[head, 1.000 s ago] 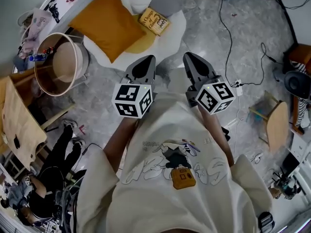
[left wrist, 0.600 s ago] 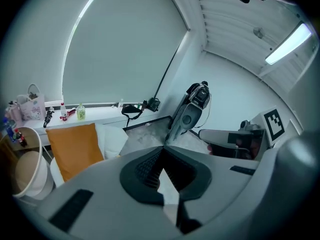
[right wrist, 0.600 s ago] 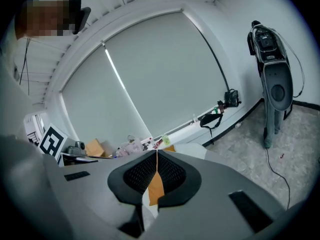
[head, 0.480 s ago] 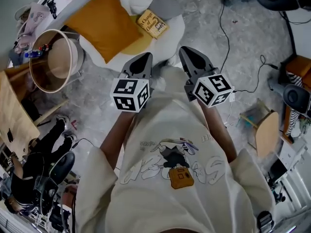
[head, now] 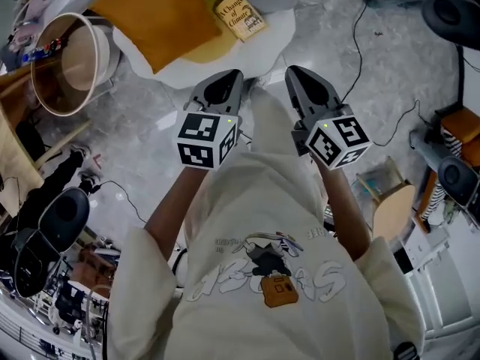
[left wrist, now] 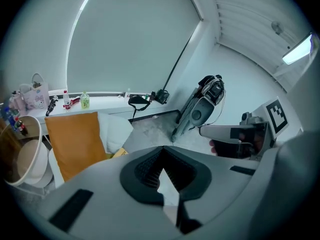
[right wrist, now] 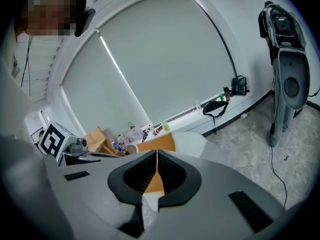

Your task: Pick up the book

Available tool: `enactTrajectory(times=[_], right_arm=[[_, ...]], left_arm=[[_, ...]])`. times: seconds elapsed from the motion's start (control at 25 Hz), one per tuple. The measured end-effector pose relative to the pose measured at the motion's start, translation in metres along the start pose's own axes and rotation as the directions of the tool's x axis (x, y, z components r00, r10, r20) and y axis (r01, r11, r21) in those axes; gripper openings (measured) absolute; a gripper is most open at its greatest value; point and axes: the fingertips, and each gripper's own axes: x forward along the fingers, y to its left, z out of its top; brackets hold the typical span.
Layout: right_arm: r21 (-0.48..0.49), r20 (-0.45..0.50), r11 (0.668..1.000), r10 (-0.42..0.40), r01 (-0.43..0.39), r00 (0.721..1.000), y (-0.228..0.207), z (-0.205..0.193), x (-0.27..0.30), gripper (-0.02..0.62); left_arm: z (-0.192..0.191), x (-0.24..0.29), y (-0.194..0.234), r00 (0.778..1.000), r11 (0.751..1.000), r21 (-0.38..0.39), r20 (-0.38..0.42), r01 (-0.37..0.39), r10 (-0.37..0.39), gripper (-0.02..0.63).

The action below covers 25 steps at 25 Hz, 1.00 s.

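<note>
The book [head: 240,15], yellow with dark lettering, lies flat on a white round cushion [head: 262,43] on the floor, next to an orange pillow [head: 154,13]. My left gripper [head: 231,75] and right gripper [head: 294,72] hang side by side in the air, short of the cushion and apart from the book. Both are shut with nothing between their fingers. In the left gripper view the left gripper [left wrist: 162,149] hides all but a yellow corner of the book [left wrist: 118,154]. The right gripper [right wrist: 156,155] points at the orange pillow [right wrist: 159,143].
A round wooden tub [head: 71,58] stands left of the pillow. Black cables [head: 360,43] run over the marbled floor at right, near a small wooden stool [head: 390,205]. An upright vacuum cleaner [left wrist: 197,109] leans by the wall. A white sill with bottles [left wrist: 75,101] runs behind the cushion.
Both grippers have moved forward and down toward the white cushion as the person stepped closer. The jaws have stayed shut and the book has not moved.
</note>
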Motion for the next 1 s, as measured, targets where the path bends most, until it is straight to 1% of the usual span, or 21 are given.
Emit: enactTrajectory(times=[0.16, 0.32, 0.48, 0.68, 0.88, 1.0], right_arm=[[-0.003, -0.051, 1.0, 0.027, -0.027, 0.998, -0.019, -0.011, 0.02, 0.025], [0.002, -0.082, 0.999, 0.05, -0.05, 0.995, -0.039, -0.012, 0.044, 0.025], [0.005, -0.128, 0.999, 0.053, -0.053, 0.99, -0.06, -0.026, 0.062, 0.025], [0.002, -0.173, 0.998, 0.059, -0.059, 0.983, -0.078, -0.04, 0.094, 0.025], [-0.01, -0.195, 0.996, 0.085, -0.088, 0.977, -0.101, -0.053, 0.12, 0.025], [-0.017, -0.199, 0.995, 0.094, -0.099, 0.975, -0.118, -0.06, 0.137, 0.025]], left_arm=[[-0.01, 0.02, 0.016, 0.999, 0.999, -0.025, -0.013, -0.039, 0.039, 0.005], [-0.013, 0.044, 0.031, 0.998, 0.996, -0.052, -0.019, -0.068, 0.067, 0.005], [-0.022, 0.065, 0.038, 0.996, 0.994, -0.076, -0.033, -0.082, 0.08, 0.005], [-0.031, 0.088, 0.061, 0.995, 0.989, -0.113, -0.037, -0.097, 0.094, 0.006], [-0.045, 0.118, 0.079, 0.992, 0.983, -0.138, -0.046, -0.123, 0.118, 0.006], [-0.049, 0.139, 0.091, 0.991, 0.98, -0.149, -0.037, -0.135, 0.131, 0.006]])
